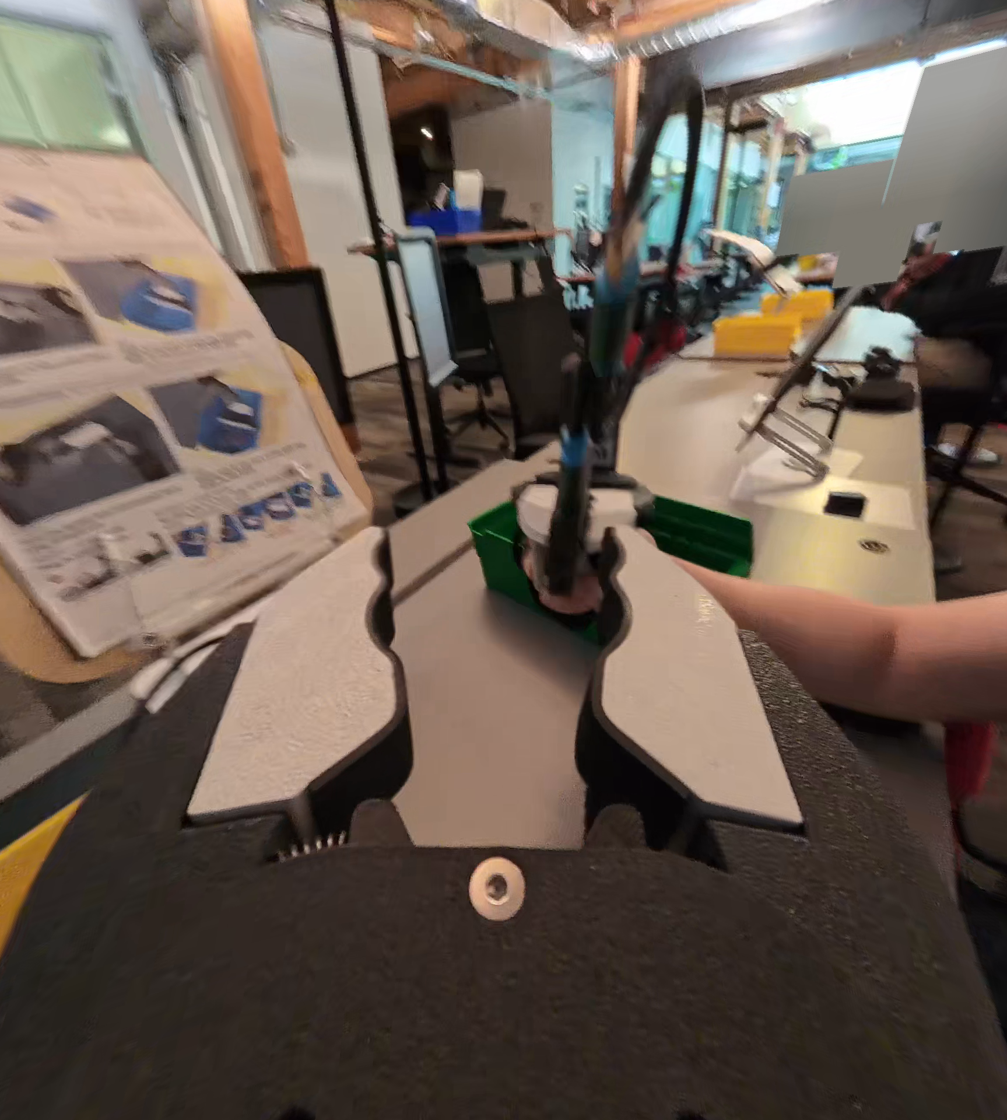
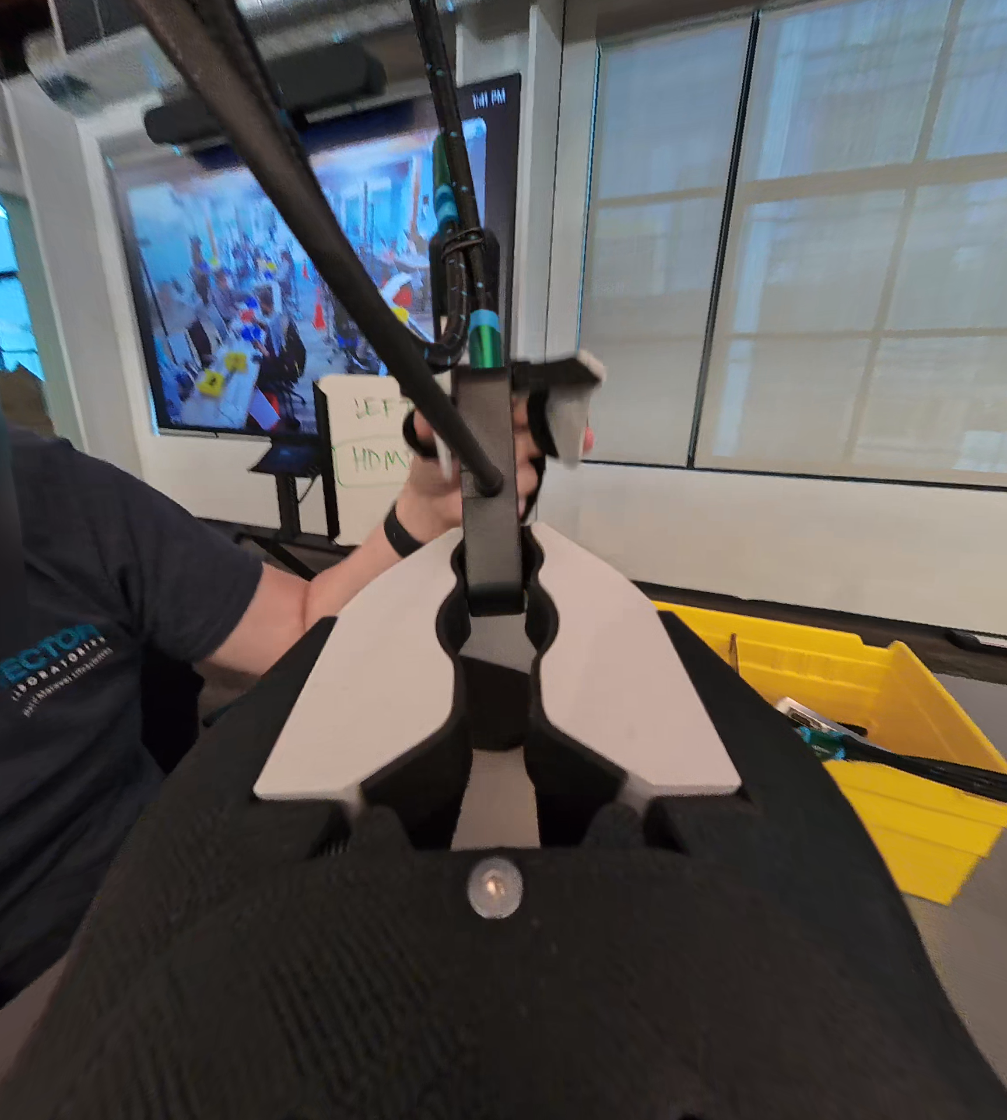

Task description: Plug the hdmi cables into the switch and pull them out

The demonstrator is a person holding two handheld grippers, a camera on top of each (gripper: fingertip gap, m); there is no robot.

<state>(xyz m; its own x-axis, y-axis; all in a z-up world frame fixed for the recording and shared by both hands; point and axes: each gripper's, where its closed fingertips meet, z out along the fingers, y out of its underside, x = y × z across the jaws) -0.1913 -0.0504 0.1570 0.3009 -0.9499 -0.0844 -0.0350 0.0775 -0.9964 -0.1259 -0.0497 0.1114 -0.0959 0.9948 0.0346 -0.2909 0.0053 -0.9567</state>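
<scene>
In the right wrist view my right gripper (image 2: 495, 539) is shut on a black box, the HDMI switch (image 2: 488, 460), and holds it upright in the air. A thick black cable (image 2: 307, 200) comes from the upper left and meets the switch's face. A black and blue braided cable (image 2: 458, 182) with a green plug (image 2: 484, 345) enters the switch's top end. My left gripper (image 1: 496, 545) is open; its white fingers (image 2: 570, 424) stand either side of the switch's top. In the left wrist view the switch (image 1: 561, 545) and its cables (image 1: 616, 273) show just past the right finger.
A green bin (image 1: 701, 533) sits on the grey table (image 1: 731, 388) behind the switch. A yellow bin (image 2: 852, 685) at the right holds another cable and a silver device. A poster board (image 1: 125, 394) leans at the left. A person's arm (image 2: 282, 606) reaches in. The left gripper's tips are roughly 10 centimeters from the right gripper's.
</scene>
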